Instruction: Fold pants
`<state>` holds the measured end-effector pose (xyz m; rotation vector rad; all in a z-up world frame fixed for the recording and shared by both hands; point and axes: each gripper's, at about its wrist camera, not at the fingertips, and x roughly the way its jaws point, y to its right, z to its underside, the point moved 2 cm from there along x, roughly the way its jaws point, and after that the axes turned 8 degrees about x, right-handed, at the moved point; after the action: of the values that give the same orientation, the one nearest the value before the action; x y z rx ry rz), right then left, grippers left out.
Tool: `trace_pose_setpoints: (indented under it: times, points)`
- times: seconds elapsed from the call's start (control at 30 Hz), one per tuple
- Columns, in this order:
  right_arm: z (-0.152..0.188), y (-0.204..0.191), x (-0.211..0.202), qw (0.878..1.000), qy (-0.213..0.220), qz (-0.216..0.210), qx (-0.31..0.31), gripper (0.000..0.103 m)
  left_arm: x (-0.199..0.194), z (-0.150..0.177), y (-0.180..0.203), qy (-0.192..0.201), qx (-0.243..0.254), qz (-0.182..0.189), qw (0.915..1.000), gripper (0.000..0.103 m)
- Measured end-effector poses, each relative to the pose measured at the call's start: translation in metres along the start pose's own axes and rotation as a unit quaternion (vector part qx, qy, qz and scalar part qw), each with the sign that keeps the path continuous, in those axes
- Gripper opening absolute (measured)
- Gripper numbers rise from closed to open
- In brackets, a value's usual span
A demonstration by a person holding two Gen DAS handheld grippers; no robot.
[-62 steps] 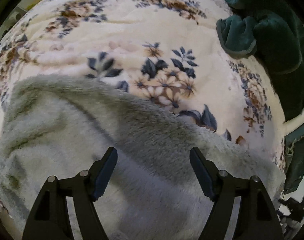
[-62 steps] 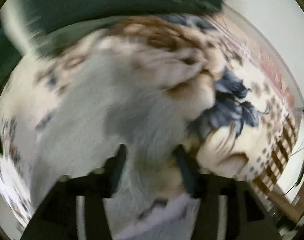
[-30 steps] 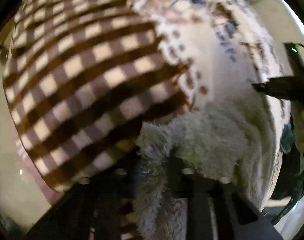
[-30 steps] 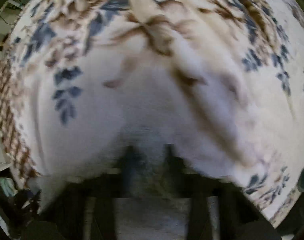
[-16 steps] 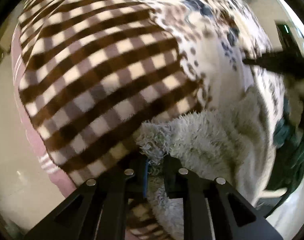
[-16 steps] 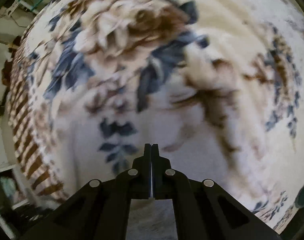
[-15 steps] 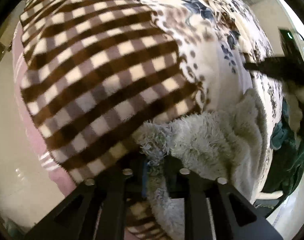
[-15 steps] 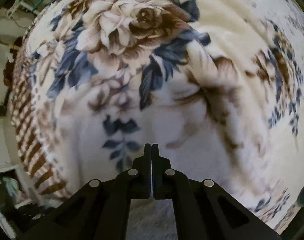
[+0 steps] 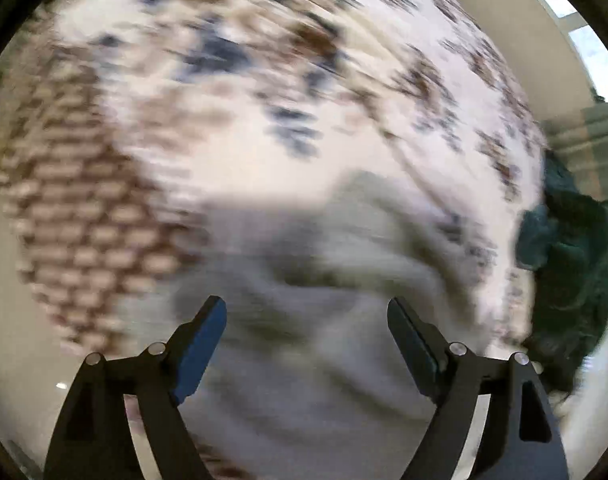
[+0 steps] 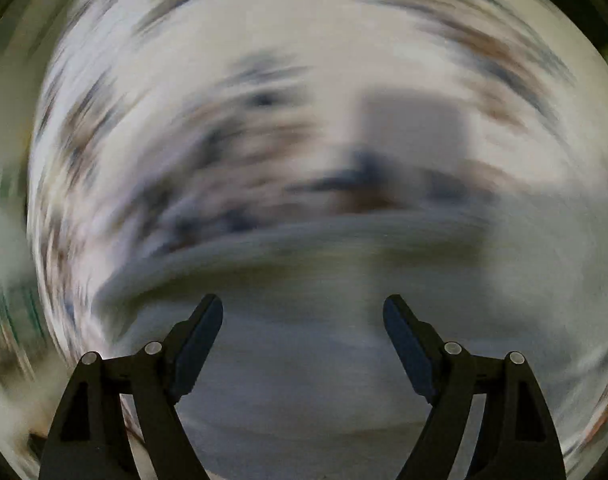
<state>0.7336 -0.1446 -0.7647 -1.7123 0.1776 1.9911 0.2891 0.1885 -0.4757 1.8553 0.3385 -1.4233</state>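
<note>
Both views are smeared by motion. The grey fleece pants (image 9: pixel 324 320) lie on the floral blanket (image 9: pixel 263 80) and fill the lower middle of the left wrist view. My left gripper (image 9: pixel 307 312) is open and empty just above them. In the right wrist view the pants (image 10: pixel 304 340) spread across the lower half, with a blurred fold edge running left to right. My right gripper (image 10: pixel 303 310) is open and empty above the fabric.
A brown checked border (image 9: pixel 75 232) of the blanket hangs at the left, with pale floor beyond. A dark green garment (image 9: pixel 564 264) lies at the right edge of the bed. A wall and window show at the upper right.
Both grippers were shut half a second ago, the left one on the pants' edge. Both have opened, let go and are swinging over the pants.
</note>
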Motion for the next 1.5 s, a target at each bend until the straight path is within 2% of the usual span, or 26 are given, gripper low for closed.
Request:
trace_pose_setpoints:
  times: [0.1, 0.17, 0.3, 0.37, 0.5, 0.53, 0.57, 0.6, 0.63, 0.67, 0.7, 0.73, 0.77, 0.9, 1.1, 1.17, 1.3, 1.4, 1.5]
  points:
    - [-0.031, 0.092, -0.013, 0.995, 0.020, -0.010, 0.101, 0.084, 0.048, -0.013, 0.055, -0.044, -0.003, 0.030, 0.9986, 0.082]
    - [-0.044, 0.147, -0.019, 0.985, 0.033, -0.026, 0.169, 0.084, 0.085, -0.020, 0.092, -0.083, -0.003, 0.041, 0.9957, 0.082]
    - [-0.072, 0.225, -0.027, 0.962, 0.056, -0.051, 0.263, 0.084, 0.153, -0.037, 0.134, -0.143, -0.058, 0.068, 0.9856, 0.082]
    - [-0.082, 0.244, -0.026, 0.953, 0.072, -0.045, 0.291, 0.084, 0.178, -0.043, 0.144, -0.159, -0.085, 0.063, 0.9815, 0.081]
    - [-0.101, 0.267, -0.008, 0.940, 0.075, -0.022, 0.332, 0.084, 0.205, -0.047, 0.147, -0.147, -0.138, 0.042, 0.9786, 0.078]
    - [-0.101, 0.264, -0.002, 0.939, 0.072, -0.017, 0.337, 0.084, 0.210, -0.048, 0.147, -0.140, -0.148, 0.042, 0.9781, 0.073]
    - [-0.106, 0.269, 0.006, 0.937, 0.063, -0.011, 0.344, 0.084, 0.211, -0.050, 0.148, -0.125, -0.153, 0.041, 0.9795, 0.052]
    - [-0.108, 0.270, 0.014, 0.936, 0.052, -0.009, 0.349, 0.084, 0.211, -0.051, 0.150, -0.111, -0.148, 0.037, 0.9820, 0.023]
    - [-0.110, 0.270, 0.020, 0.936, 0.046, -0.009, 0.350, 0.082, 0.208, -0.052, 0.155, -0.095, -0.129, 0.032, 0.9866, 0.014]
    - [-0.111, 0.271, 0.026, 0.937, 0.035, 0.001, 0.347, 0.066, 0.206, -0.053, 0.159, -0.086, -0.108, 0.027, 0.9900, 0.010]
    - [-0.109, 0.274, 0.027, 0.938, 0.035, 0.029, 0.343, 0.052, 0.202, -0.052, 0.165, -0.074, -0.079, 0.024, 0.9938, 0.007]
    - [-0.106, 0.276, 0.025, 0.938, 0.044, 0.037, 0.341, 0.027, 0.197, -0.049, 0.167, -0.066, -0.065, 0.027, 0.9953, 0.006]
    - [-0.103, 0.276, 0.022, 0.938, 0.055, 0.032, 0.340, 0.014, 0.192, -0.047, 0.168, -0.061, -0.054, 0.034, 0.9961, 0.006]
    - [-0.073, 0.282, -0.012, 0.945, 0.099, -0.010, 0.313, 0.009, 0.153, -0.031, 0.162, -0.030, -0.028, 0.069, 0.9968, 0.005]
    - [-0.004, 0.300, -0.088, 0.953, 0.136, -0.080, 0.259, 0.009, 0.042, 0.018, 0.142, 0.040, 0.013, 0.112, 0.9929, 0.004]
    - [0.024, 0.308, -0.112, 0.958, 0.142, -0.081, 0.236, 0.009, 0.010, 0.042, 0.129, 0.048, 0.018, 0.109, 0.9927, 0.004]
    - [0.113, 0.342, -0.134, 0.966, 0.122, -0.063, 0.218, 0.009, -0.034, 0.090, 0.072, 0.046, -0.004, 0.079, 0.9958, 0.004]
    - [0.164, 0.363, -0.114, 0.974, 0.094, -0.034, 0.205, 0.009, -0.034, 0.118, 0.025, 0.023, -0.017, 0.028, 0.9992, 0.004]
    - [0.193, 0.385, -0.066, 0.982, 0.032, -0.005, 0.187, 0.012, -0.014, 0.128, -0.002, -0.014, -0.066, 0.049, 0.9965, 0.006]
